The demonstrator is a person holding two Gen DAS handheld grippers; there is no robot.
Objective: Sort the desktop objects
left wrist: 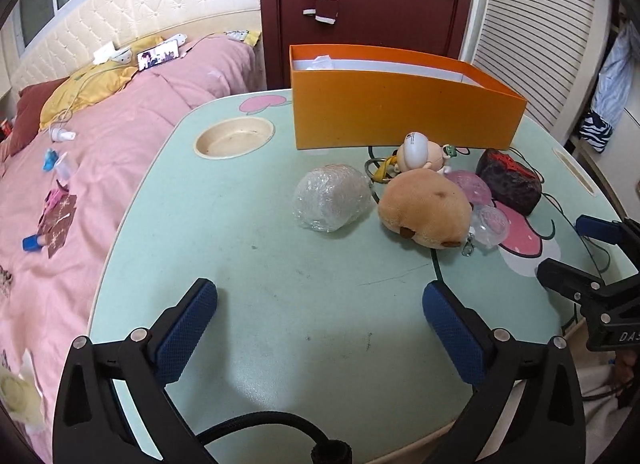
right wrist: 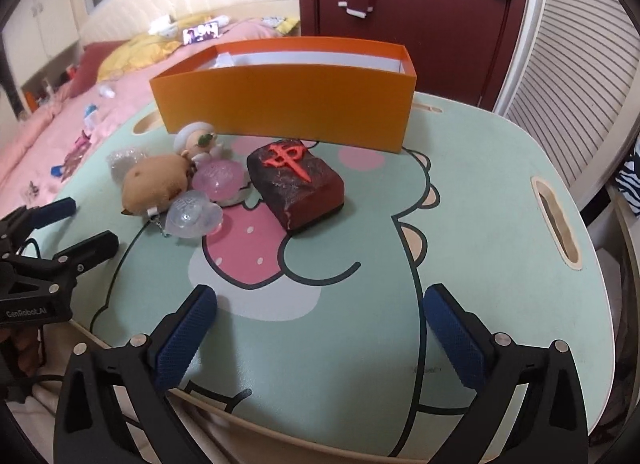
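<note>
On the green table (left wrist: 256, 304), both of your claws hang spread wide with nothing between the pads: left gripper (left wrist: 320, 328) over bare tabletop near the front edge, right gripper (right wrist: 320, 328) over the cartoon print. Neither touches anything

Step in hand, by my reading: the approach before a first pick. Nothing on the table looks sorted yet; the orange box (left wrist: 404, 104) stands open at the far side, with only a scrap of something pale showing inside

Things to sort sit in one tight cluster in front of the box:
- bubble-wrapped bundle (left wrist: 332, 198), a little apart on the left of the group, straight ahead of your left claw
- brown plush toy (left wrist: 426, 212), pressed against the clear round charm (left wrist: 490, 224) and the pink ball (left wrist: 470, 184)
- small white-headed figure (left wrist: 418, 152) with a yellow ring beside it, just in front of the box wall
- dark block with a red symbol (right wrist: 298, 184), ahead of your right claw, touching the pink ball or very nearly so

Next move calls for a reach forward and a squeeze on one outlying piece: bundle for the left, block for the right

In the way: the plush, charm and ball crowd each other, so a pick from the middle may drag neighbours, and the plush's keychain trails loose. Your two claws sit near one another, so mind a crossing. Box wall is tall; lift clear of it
</note>
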